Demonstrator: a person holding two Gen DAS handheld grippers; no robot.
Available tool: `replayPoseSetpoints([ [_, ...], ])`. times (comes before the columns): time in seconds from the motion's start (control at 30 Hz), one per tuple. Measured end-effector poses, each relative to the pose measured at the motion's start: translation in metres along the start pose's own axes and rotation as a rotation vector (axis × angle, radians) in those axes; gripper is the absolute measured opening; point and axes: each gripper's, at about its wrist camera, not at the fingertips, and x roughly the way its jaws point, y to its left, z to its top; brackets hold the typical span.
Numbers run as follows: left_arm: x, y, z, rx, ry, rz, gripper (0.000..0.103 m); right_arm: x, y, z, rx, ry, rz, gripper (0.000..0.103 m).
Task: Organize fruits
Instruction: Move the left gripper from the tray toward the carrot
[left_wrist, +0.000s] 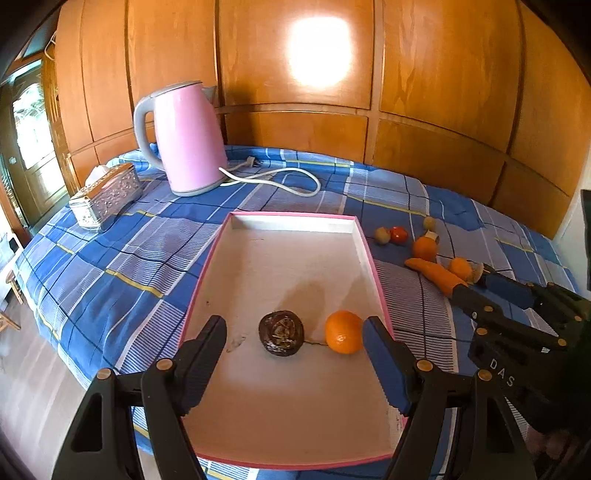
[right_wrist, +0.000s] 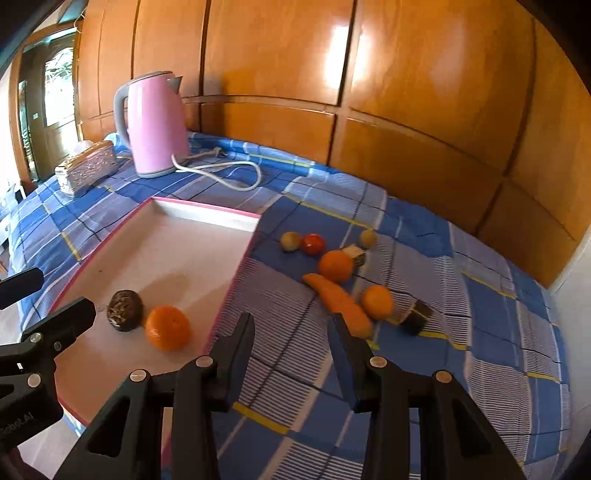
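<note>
A pink-rimmed white tray (left_wrist: 288, 221) (right_wrist: 207, 214) lies on the blue checked cloth. In it sit a dark wrinkled fruit (left_wrist: 281, 333) (right_wrist: 125, 310) and an orange (left_wrist: 343, 331) (right_wrist: 168, 328). My left gripper (left_wrist: 295, 332) is open and empty, its jaws either side of these two. My right gripper (right_wrist: 291, 332) is open and empty above the cloth, just short of an orange carrot-shaped piece (right_wrist: 340, 302) (left_wrist: 436, 275). Two more oranges (right_wrist: 336, 266) (right_wrist: 377, 301), a red fruit (right_wrist: 314, 243) and two small yellowish fruits (right_wrist: 290, 240) (right_wrist: 368, 238) lie beyond.
A pink kettle (left_wrist: 188, 140) (right_wrist: 155, 122) with a white cord (left_wrist: 280, 181) stands at the back left, beside a silver tissue box (left_wrist: 107, 195) (right_wrist: 86, 170). Two small dark blocks (right_wrist: 417, 315) (right_wrist: 356, 254) lie among the fruits. A wooden wall backs the table.
</note>
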Motion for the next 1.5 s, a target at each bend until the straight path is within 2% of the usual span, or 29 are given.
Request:
replayPoseSetpoints([
  [0.8,0.011,-0.054,0.010,0.117,0.028,-0.055,0.076,-0.006,-0.064,-0.007,0.146,-0.019,-0.048,0.041],
  [1.5,0.034,-0.098,0.019,0.200,0.064,-0.107,0.076,0.010,-0.103,-0.016,0.210,0.015,-0.094,0.041],
])
